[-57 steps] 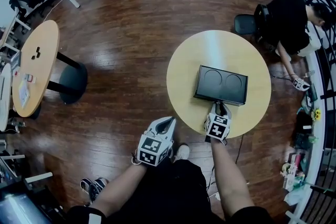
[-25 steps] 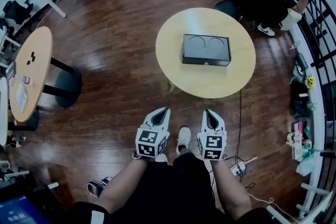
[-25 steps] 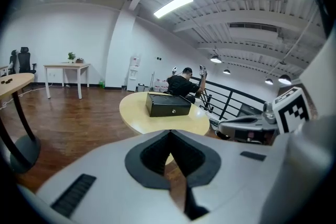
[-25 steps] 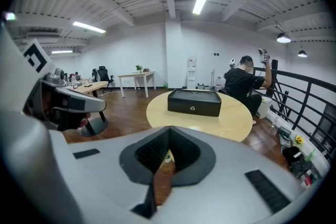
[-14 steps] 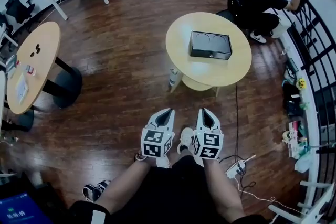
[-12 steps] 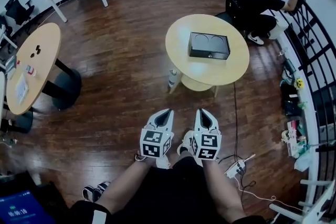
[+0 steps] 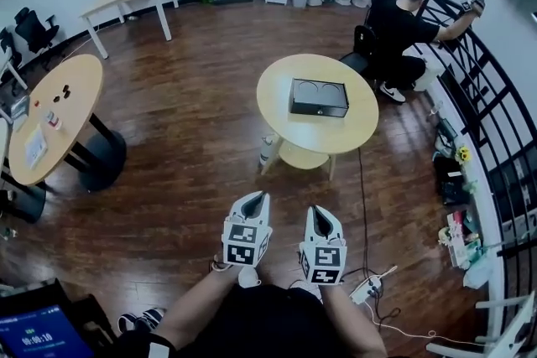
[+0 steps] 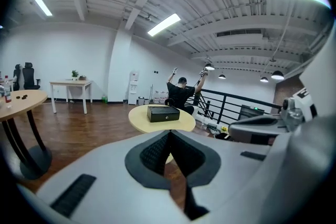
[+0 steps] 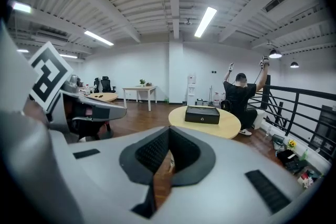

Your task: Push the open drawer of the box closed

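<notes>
The head view looks from above on the black box [image 7: 319, 97] and shows the two round hollows in its lid. The two gripper views show instead its front face with a small pale knob, and this front looks flush with the box, so the drawer appears pushed in. The box lies near the middle of the round table [image 7: 336, 134], well apart from both tongs, with a stretch of wooden floor [image 7: 185, 147] between them. The left tongs [image 7: 261, 197] and the right tongs [image 7: 316, 211] are held side by side, low before the person's body, and their tips point toward the table. In each gripper view the dark pads meet at the tip, so both tongs are clenched and nothing is between them. The forearms reach forward from the bottom edge, and the marker cubes face upward. Beyond the table, a person in black [image 7: 394, 29] stands at the railing.
</notes>
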Available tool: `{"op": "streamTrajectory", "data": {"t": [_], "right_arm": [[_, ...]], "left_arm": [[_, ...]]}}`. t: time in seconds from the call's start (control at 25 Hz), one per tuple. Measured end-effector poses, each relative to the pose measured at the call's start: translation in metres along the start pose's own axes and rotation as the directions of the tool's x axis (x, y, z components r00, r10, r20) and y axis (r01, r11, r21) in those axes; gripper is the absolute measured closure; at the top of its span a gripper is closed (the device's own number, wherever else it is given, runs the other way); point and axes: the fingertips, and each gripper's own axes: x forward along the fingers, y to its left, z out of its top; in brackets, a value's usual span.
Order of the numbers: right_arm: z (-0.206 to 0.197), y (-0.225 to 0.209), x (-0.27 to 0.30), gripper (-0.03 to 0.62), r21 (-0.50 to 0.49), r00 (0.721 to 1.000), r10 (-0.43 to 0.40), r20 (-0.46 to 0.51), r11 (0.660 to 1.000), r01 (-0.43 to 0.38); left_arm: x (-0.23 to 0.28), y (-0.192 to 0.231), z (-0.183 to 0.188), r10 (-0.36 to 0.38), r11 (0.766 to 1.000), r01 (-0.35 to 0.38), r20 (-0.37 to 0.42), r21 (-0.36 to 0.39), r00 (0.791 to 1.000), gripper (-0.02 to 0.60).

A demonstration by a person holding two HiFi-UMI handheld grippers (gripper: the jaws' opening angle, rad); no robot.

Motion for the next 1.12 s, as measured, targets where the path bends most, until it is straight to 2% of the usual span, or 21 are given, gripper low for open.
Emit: {"op": "streamTrajectory", "data": {"t": [0.2, 0.4, 0.68, 0.84, 1.12], "right_arm": [[-0.009, -0.03, -0.023, 0.591, -0.01, 0.999, -0.032, 0.002, 0.999, 0.032], [-0.008, -0.061, -0.062, 0.591, -0.035, 0.999, -0.009, 0.039, 0.999, 0.01], [-0.01, -0.049, -0.06, 0.591, -0.004, 0.997, 0.032, 0.066, 1.0, -0.031], [-0.014, -0.046, -0.062, 0.591, -0.001, 0.998, 0.032, 0.049, 0.999, -0.032], [0.01, -0.064, -0.08, 0.591, -0.022, 0.997, 0.016, 0.075, 1.0, -0.014]], "left_arm": [[-0.014, -0.032, 0.005, -0.002, 1.0, 0.002, 0.043, -0.003, 0.999, 0.581], [-0.027, -0.077, -0.002, 0.017, 1.0, -0.017, 0.057, -0.015, 0.998, 0.581], [-0.032, -0.069, -0.006, 0.036, 0.999, -0.036, 0.064, -0.01, 0.997, 0.581], [-0.036, -0.065, -0.007, 0.056, 0.998, -0.056, 0.06, -0.014, 0.997, 0.581], [-0.038, -0.089, 0.009, 0.038, 0.999, -0.04, 0.057, 0.026, 0.998, 0.581]]}}
